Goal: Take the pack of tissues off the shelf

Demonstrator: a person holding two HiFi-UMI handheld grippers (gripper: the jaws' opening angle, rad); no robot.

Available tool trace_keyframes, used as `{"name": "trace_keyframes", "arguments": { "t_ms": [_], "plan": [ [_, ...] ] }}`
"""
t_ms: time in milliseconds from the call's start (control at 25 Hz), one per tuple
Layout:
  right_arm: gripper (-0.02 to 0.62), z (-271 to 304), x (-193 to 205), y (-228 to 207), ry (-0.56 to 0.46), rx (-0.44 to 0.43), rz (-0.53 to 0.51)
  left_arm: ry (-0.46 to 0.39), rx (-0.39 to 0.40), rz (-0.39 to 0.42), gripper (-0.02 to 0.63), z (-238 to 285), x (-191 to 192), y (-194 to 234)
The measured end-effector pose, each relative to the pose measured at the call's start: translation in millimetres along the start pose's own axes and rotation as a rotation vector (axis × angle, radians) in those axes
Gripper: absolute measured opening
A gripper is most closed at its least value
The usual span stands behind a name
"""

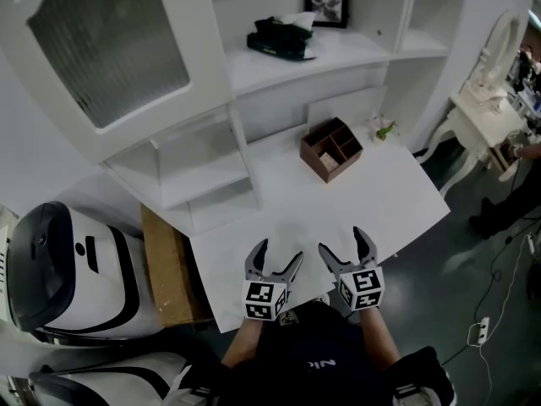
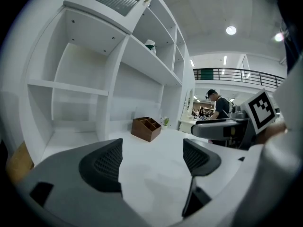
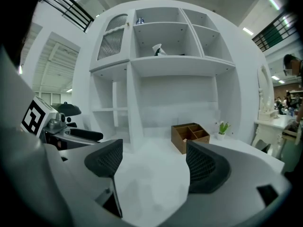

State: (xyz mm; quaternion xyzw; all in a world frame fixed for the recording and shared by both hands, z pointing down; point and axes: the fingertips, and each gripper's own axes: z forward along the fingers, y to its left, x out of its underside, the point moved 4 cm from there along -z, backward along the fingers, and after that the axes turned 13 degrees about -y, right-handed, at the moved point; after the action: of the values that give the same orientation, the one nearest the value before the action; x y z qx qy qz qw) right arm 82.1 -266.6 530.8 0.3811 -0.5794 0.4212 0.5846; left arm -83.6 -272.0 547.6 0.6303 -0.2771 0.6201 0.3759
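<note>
At the top of the head view, the pack of tissues (image 1: 281,36) sits on a white shelf (image 1: 355,53) (it is a dark box). Low down, the left gripper (image 1: 278,254) and right gripper (image 1: 343,242) hover over the table (image 1: 380,193). In the left gripper view, the jaws are wide apart. In the right gripper view, they are wide apart too.

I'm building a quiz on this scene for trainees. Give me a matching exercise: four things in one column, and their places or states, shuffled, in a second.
1. pack of tissues
2. picture frame
3. wooden organizer
4. left gripper

A. on the desk, beside a small plant
B. open, nothing between its jaws
C. upright at the back of the upper shelf
D. lying on that shelf, a white tissue sticking up

Pairs: 1-D, 2-C, 3-A, 4-B
</note>
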Motion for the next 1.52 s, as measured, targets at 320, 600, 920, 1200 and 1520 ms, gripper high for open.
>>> {"name": "trace_keyframes", "arguments": {
  "t_ms": [320, 600, 920, 1200, 1520],
  "plan": [
    [0.403, 10, -55, -26, -0.114, 0.020, 0.023, -0.014, -0.056, 0.011, 0.399, 15, -15, 0],
    [0.393, 32, -120, -42, -0.212, -0.037, -0.020, -0.056, -0.086, 0.004, 0.399, 27, -42, 1],
    [0.379, 60, -200, -38, -0.347, -0.112, -0.075, -0.055, -0.126, -0.009, 0.399, 31, -58, 6],
    [0.367, 89, -260, -33, -0.409, -0.189, -0.152, -0.078, -0.169, -0.001, 0.399, 34, -76, 15],
    [0.357, 127, -324, -34, -0.446, -0.239, -0.222, -0.105, -0.198, 0.019, 0.399, 38, -91, 24]
  ]
}}
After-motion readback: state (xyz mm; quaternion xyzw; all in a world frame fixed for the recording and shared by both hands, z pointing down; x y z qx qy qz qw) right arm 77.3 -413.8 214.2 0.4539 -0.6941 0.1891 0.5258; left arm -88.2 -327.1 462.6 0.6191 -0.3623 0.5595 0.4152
